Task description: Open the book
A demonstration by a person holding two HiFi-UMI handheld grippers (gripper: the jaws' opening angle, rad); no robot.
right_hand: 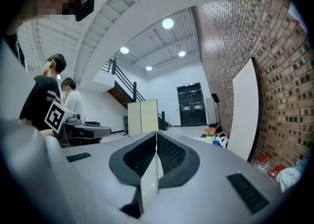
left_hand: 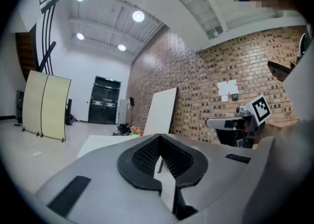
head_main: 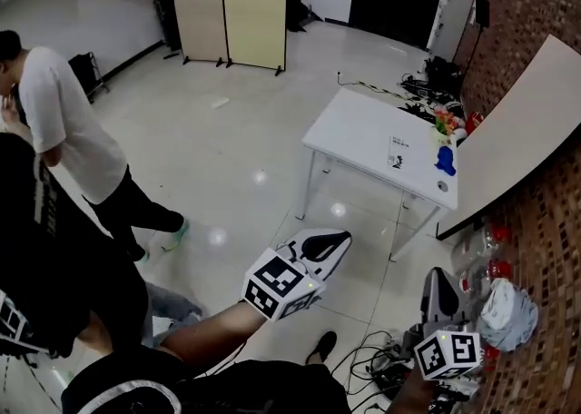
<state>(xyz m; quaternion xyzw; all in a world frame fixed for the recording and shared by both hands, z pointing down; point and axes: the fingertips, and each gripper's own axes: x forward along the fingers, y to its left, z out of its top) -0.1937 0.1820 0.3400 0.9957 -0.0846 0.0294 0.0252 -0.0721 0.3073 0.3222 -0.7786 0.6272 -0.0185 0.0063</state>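
Observation:
A white table (head_main: 359, 126) stands out on the floor, well ahead of both grippers. On it lies a thin white book or sheet with dark print (head_main: 398, 151); it is too small to tell which. My left gripper (head_main: 343, 238) is held level in the air and points toward the table, jaws together, nothing in them. My right gripper (head_main: 438, 274) hangs lower right near the brick wall, also shut and empty. In the left gripper view the left gripper (left_hand: 159, 137) has its tips meeting; the table shows pale behind. The right gripper (right_hand: 156, 133) is closed tight.
A blue object (head_main: 446, 161) and flowers (head_main: 444, 122) sit on the table's far right end. A large white board (head_main: 522, 135) leans on the brick wall. A person in a white shirt (head_main: 64, 122) stands left. Cables (head_main: 381, 362) and a grey bag (head_main: 508, 312) lie near my feet.

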